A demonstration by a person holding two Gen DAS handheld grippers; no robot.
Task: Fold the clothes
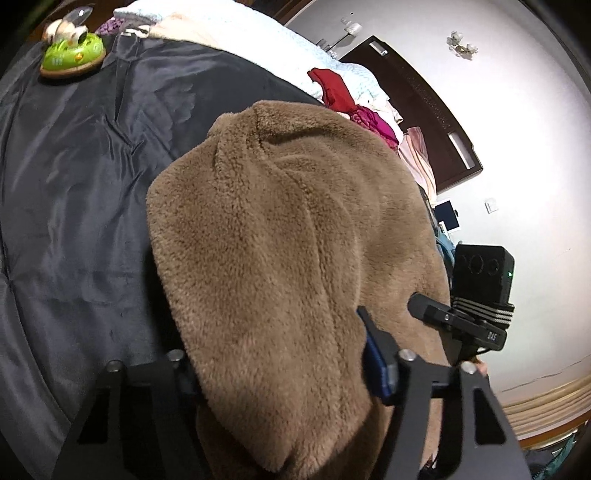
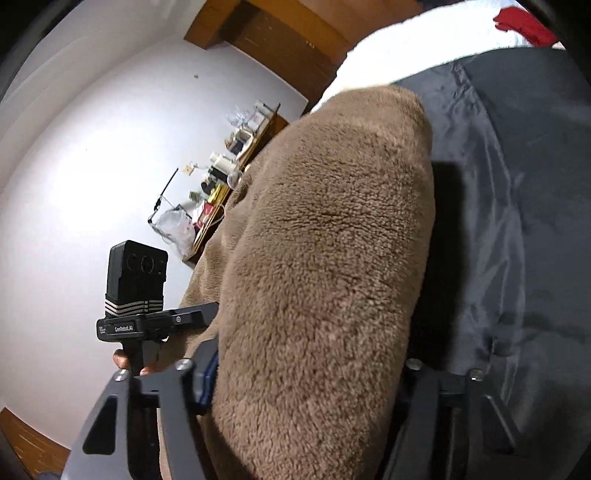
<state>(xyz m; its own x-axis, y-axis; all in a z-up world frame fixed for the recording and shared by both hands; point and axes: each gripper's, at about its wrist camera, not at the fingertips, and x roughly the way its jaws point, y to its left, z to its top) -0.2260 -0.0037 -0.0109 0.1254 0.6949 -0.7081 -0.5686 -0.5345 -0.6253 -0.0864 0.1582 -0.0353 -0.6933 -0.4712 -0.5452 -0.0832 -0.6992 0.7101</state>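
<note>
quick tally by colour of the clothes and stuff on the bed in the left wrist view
Brown: 1, the fleece garment held across both grippers
Red: 1, a garment on the white blanket
Magenta: 1, a garment beside the red one
Green: 1, a toy on the dark bedcover
Total: 4

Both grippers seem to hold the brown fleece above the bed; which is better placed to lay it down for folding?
Probably the left gripper: its view shows more open dark sheet beside the brown fleece. The right gripper sits nearer the wall side.
</note>
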